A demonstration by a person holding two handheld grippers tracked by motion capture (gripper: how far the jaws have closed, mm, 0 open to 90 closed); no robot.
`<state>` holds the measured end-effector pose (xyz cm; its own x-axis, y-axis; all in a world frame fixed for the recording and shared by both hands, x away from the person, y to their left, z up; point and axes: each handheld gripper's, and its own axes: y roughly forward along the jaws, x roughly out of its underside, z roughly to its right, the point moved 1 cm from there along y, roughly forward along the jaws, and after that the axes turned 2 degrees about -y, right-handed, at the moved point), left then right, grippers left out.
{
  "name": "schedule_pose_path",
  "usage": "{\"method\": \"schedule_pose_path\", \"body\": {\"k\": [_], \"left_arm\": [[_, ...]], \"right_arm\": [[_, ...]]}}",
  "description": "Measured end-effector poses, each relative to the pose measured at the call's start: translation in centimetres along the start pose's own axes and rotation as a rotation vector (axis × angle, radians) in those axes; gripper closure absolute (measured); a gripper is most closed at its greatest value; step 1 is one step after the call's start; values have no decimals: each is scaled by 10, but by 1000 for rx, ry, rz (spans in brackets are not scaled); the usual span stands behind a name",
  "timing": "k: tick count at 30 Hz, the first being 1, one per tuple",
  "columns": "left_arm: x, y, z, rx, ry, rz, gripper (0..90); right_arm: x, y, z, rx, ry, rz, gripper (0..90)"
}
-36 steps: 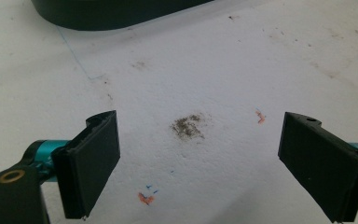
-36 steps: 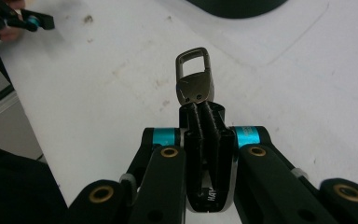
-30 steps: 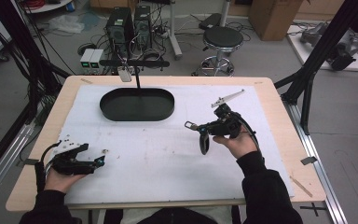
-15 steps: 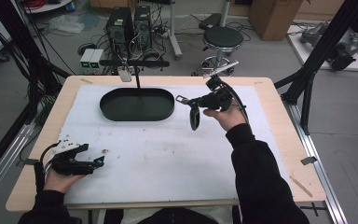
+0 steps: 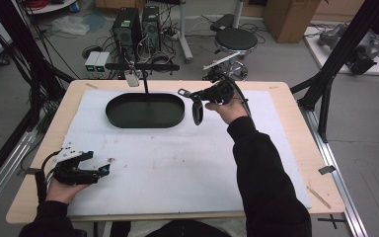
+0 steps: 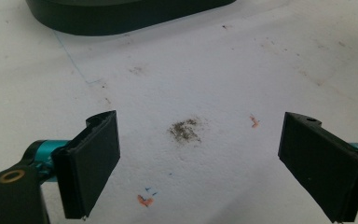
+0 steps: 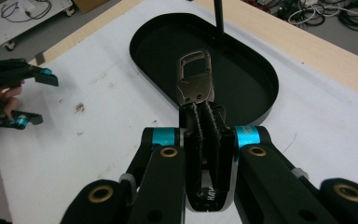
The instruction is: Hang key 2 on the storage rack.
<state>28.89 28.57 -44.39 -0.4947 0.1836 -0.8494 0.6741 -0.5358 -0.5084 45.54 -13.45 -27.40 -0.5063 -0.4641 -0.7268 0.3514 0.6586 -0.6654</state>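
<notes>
The right gripper (image 7: 200,109) pinches a metal clip (image 7: 195,77) over the black tray's (image 5: 123,120) right end. A loose pinch could drop it outside. The left gripper (image 6: 200,163) sits wide open near the desk's front left corner.

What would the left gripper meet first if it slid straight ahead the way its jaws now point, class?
The left gripper, jaws wide apart, points across bare white mat. Straight ahead, the first solid thing is probably the wall of the black oval tray, though depth is hard to judge.
</notes>
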Motion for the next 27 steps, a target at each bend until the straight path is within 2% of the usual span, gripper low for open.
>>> {"method": "schedule_pose_path", "body": {"k": [4, 9, 13, 16, 20, 24, 27], "left_arm": [[0, 0, -1, 3, 1, -1, 130], [0, 1, 0, 6, 0, 3, 130], [0, 1, 0, 6, -1, 5, 130], [0, 1, 0, 9, -2, 2, 130], [-1, 0, 1, 17, 4, 11, 130], [-1, 0, 0, 12, 2, 15, 130], [-1, 1, -1, 2, -10, 10, 130]], "right_arm": [[-8, 5, 2, 12, -12, -4, 866], [-18, 7, 7, 9, -7, 43, 866], [-27, 10, 14, 38, -10, 44, 865], [-35, 15, 19, 41, 11, 55, 864], [-43, 25, 24, 58, 13, 57, 863], [-46, 31, 27, 59, 31, 93, 862], [-47, 38, 23, 85, 1, 89, 861]]}}
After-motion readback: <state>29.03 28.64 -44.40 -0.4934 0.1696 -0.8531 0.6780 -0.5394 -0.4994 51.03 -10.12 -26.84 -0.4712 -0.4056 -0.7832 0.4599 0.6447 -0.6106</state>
